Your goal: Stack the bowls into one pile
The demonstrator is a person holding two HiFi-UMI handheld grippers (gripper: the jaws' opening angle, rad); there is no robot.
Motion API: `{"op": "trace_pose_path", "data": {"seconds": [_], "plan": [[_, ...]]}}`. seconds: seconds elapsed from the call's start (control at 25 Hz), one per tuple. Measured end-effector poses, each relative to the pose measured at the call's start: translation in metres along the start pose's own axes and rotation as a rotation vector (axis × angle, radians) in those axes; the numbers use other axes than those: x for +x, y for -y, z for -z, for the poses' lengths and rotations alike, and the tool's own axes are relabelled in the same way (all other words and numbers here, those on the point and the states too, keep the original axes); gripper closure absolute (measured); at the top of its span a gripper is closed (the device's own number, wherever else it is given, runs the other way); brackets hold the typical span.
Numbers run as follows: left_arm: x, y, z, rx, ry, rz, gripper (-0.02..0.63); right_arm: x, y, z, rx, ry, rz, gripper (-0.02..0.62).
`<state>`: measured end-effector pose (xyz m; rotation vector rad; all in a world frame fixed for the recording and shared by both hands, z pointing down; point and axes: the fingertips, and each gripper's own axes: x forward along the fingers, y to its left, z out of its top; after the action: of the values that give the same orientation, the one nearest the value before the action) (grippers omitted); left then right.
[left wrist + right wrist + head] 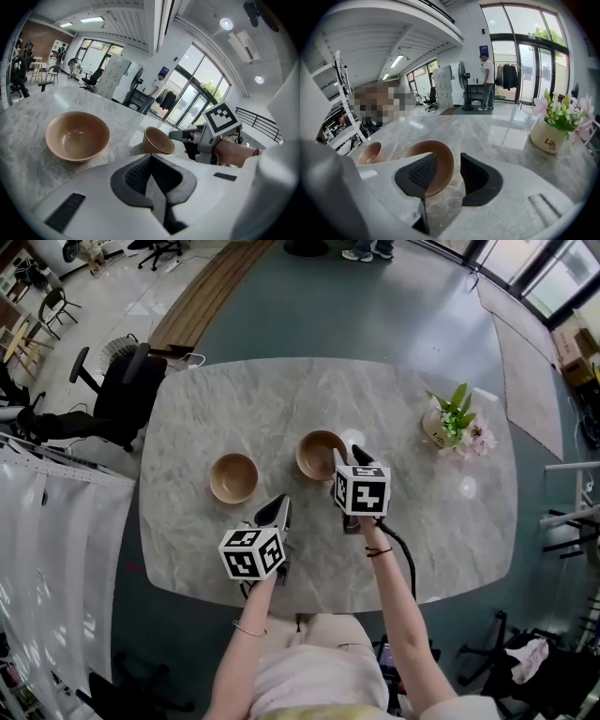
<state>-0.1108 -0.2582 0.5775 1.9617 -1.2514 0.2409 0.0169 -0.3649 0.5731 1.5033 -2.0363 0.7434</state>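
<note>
While my right gripper is hovering with its fingers standing apart around the near rim of the right bowl, not pressing it, my left gripper is pointing forward, closed and empty. The other bowl is sitting on the worktop to the left, nearer my left gripper, so I am judging the carry as leftward.

A pale grey marble table with rounded corners stands on a blue-grey floor. A black office chair sits just beside its far left corner, and a strip of wooden planking runs away beyond that. Tall dark-framed windows (floor to ceiling, bright with daylight) fill the far wall, with a clothes rack before them. Strip lights glow on the white ceiling.
</note>
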Motion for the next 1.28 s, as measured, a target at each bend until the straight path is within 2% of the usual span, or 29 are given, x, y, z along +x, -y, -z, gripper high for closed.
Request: {"op": "trace_pose_path", "data": {"seconds": [0.28, 0.48, 0.52, 0.64, 0.72, 1.04, 1.28], "plan": [[-0.011, 0.004, -0.005, 0.013, 0.028, -0.001, 0.606, -0.016, -0.003, 0.002, 0.063, 0.023, -0.052, 0.459], [-0.028, 0.0, -0.01, 0.016, 0.062, -0.029, 0.606, -0.031, -0.012, 0.007, 0.025, 0.021, -0.071, 0.481], [-0.031, -0.001, -0.01, 0.016, 0.07, -0.035, 0.606, -0.034, -0.014, 0.008, 0.012, 0.023, -0.079, 0.489], [-0.042, -0.001, -0.012, 0.023, 0.092, -0.049, 0.606, -0.043, -0.02, 0.013, -0.034, 0.027, -0.083, 0.572], [-0.049, -0.002, -0.012, 0.025, 0.107, -0.06, 0.606, -0.048, -0.026, 0.017, -0.049, 0.028, -0.099, 0.589], [-0.085, -0.014, -0.009, 0.004, 0.169, -0.12, 0.606, -0.06, -0.059, 0.029, -0.032, 0.029, -0.204, 0.589], [-0.112, -0.043, -0.014, -0.034, 0.212, -0.182, 0.606, -0.058, -0.107, 0.027, 0.014, 0.052, -0.358, 0.589]]}}
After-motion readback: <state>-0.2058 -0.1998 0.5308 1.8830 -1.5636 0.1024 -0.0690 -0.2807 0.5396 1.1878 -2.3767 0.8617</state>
